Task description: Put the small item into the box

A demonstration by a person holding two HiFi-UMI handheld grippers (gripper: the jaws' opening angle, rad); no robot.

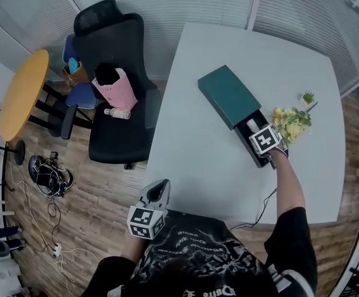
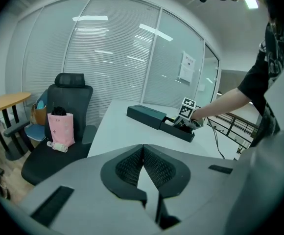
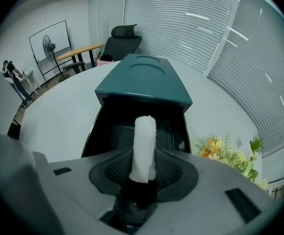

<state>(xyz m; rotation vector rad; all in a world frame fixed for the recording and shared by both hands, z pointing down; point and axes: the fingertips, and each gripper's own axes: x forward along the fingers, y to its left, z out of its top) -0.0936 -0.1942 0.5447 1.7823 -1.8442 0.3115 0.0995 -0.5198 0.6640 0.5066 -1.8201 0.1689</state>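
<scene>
white roll (image 3: pixel 144 141) sits clamped at its near end between the right claw's (image 3: pixel 144 164) jaws. its free end reaches out over the black drawer (image 3: pixel 107 131) pulled from the teal box (image 3: pixel 142 84), likely lined up for a drop inside. box lies on the worktop (image 3: pixel 59 106), flowers (image 3: pixel 225 151) just beside it. left claw (image 2: pixel 143 163), jaws together and empty, hangs by the body, clear of the work.

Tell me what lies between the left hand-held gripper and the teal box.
Only bare white table, seen in the head view and left gripper view.
</scene>
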